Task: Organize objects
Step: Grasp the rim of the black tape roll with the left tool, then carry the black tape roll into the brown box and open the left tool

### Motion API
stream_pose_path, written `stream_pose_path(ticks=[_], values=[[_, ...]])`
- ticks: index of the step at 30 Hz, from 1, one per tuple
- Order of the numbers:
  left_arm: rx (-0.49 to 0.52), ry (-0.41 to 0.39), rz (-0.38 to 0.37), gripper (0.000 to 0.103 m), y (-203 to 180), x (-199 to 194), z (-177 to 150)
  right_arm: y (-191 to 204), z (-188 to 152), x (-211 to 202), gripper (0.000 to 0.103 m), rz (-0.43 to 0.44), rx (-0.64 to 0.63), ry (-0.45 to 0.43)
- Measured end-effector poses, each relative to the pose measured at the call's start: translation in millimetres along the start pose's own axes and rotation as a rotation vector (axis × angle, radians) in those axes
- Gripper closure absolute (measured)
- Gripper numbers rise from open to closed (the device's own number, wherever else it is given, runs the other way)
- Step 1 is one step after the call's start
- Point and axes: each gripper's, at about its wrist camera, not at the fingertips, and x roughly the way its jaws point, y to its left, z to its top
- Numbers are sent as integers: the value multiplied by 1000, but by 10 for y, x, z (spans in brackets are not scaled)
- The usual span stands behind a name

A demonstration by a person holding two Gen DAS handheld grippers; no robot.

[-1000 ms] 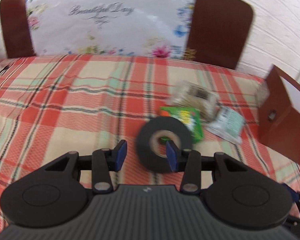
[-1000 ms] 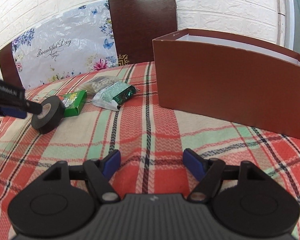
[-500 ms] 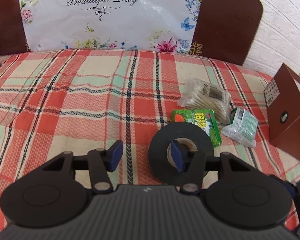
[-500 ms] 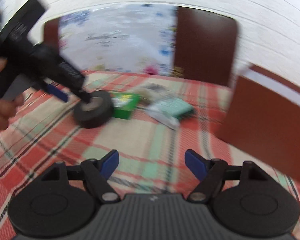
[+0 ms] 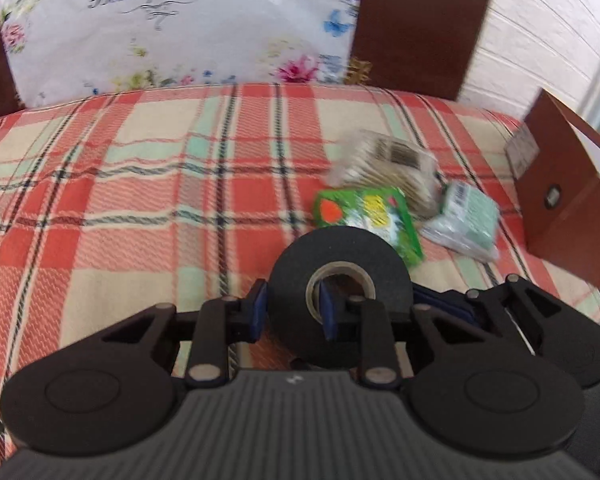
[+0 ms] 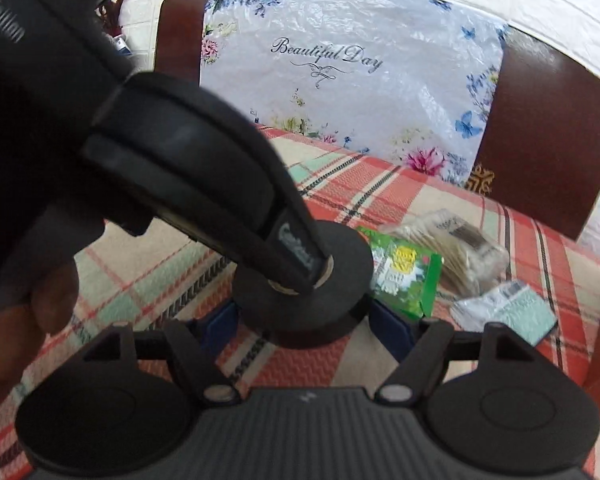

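Your left gripper (image 5: pixel 290 314) was clamped on the black tape roll (image 5: pixel 340 276): one blue pad pressed the roll's outer face, the other sat inside the cardboard core, so the roll's wall was pinched between them. The roll was held upright on edge just above the plaid tablecloth (image 5: pixel 140 200).

Your right gripper (image 6: pixel 306 326) stood spread wide, its blue pads on either side of the same tape roll (image 6: pixel 340 280). Whether those pads touched the roll could not be determined. In the right wrist view, the left gripper (image 6: pixel 320 268) crossed from the upper left, one finger ending in the roll's core, with your left hand (image 6: pixel 28 312) visible at the left edge.

Just beyond the roll lay a green box (image 5: pixel 368 216), flat on the cloth. Touching its far side was a clear bag of cotton swabs (image 5: pixel 392 168), and just right of that a pale green packet (image 5: pixel 468 216). Further right stood the brown box (image 5: pixel 560 200), apart from the packet.

At the far table edge, two dark brown chair backs (image 5: pixel 416 28) stood, with a floral plastic sheet (image 5: pixel 172 28) printed "Beautiful Day" draped over them, in front of a white brick wall (image 5: pixel 540 40).
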Motion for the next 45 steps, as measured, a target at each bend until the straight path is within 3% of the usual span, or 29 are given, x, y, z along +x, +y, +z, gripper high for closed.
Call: stream_pose_path(ticks=[6, 9, 16, 21, 26, 27, 28, 29, 31, 34, 39, 45], values=[[138, 47, -101, 72, -637, -133, -328, -331, -504, -604, 36, -12, 130, 43], [220, 59, -155, 72, -1075, -189, -471, -523, -818, -974, 40, -71, 183, 43], [357, 66, -181, 71, -1910, -233, -643, -881, -1176, -1415, 39, -187, 290, 45], [386, 75, -146, 68, -2086, -206, -685, -965, -1284, -1497, 38, -201, 300, 26], [403, 54, -57, 44, -2047, -207, -682, -897, -1303, -1455, 33, -204, 270, 8], [399, 57, -54, 43, -2030, -199, -680, -894, -1300, -1445, 32, -205, 271, 5], [395, 61, -59, 44, -2012, -189, -675, -894, -1291, -1429, 32, -204, 273, 3], [397, 61, -62, 50, -2010, -184, -674, -890, -1280, -1410, 31, -203, 274, 6], [412, 77, -105, 72, -2027, -215, -652, -868, -1257, -1403, 33, -198, 265, 1], [431, 32, -115, 73, -2102, -375, -521, -888, -1208, -1481, 34, -202, 291, -41], [454, -109, -207, 74, -2391, -666, -34, -1110, -978, -1732, 34, -349, 267, -215], [488, -195, -247, 73, -2900, -567, 354, -1636, -733, -1782, 34, -473, 281, -296]])
